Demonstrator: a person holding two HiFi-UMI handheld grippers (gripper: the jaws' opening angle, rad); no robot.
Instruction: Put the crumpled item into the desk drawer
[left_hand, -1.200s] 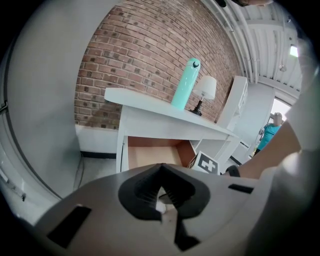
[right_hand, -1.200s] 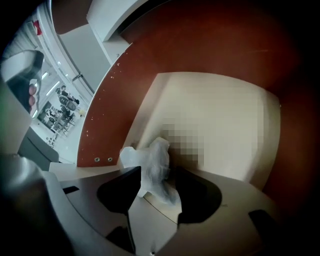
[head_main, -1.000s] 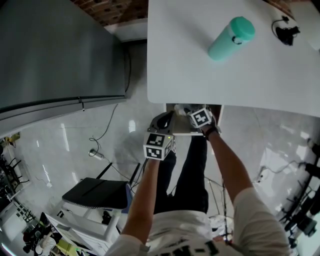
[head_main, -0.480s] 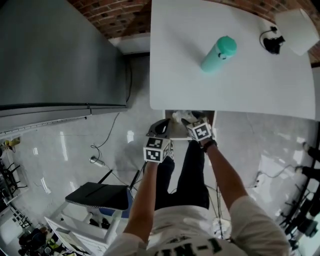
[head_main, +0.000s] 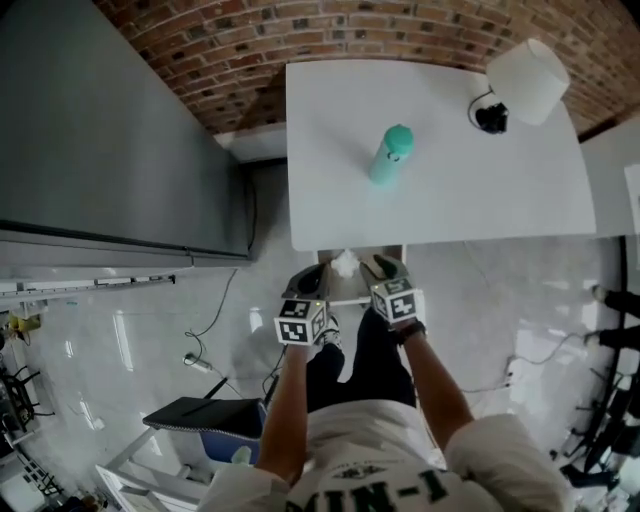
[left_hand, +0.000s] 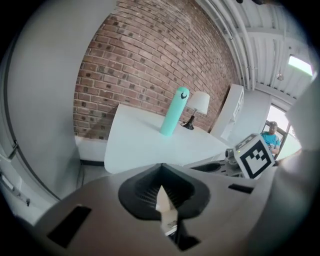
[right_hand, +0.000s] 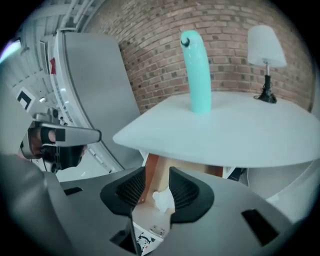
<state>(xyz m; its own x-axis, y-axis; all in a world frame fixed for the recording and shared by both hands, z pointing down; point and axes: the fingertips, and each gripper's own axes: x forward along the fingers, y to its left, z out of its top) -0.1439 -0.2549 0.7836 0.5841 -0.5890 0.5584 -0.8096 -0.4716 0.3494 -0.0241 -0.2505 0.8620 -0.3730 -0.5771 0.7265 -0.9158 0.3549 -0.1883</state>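
White crumpled item (right_hand: 163, 199) lies in drawer (right_hand: 159, 172)

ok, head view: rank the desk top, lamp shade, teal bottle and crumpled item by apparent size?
1. desk top, by far the largest
2. lamp shade; it stands higher, so nearness to the camera may flatter it
3. teal bottle, somewhat smaller than the shade
4. crumpled item, the smallest

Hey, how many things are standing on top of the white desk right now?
2: a teal bottle near the middle, and a white-shaded lamp at the far right corner. None seem hidden.
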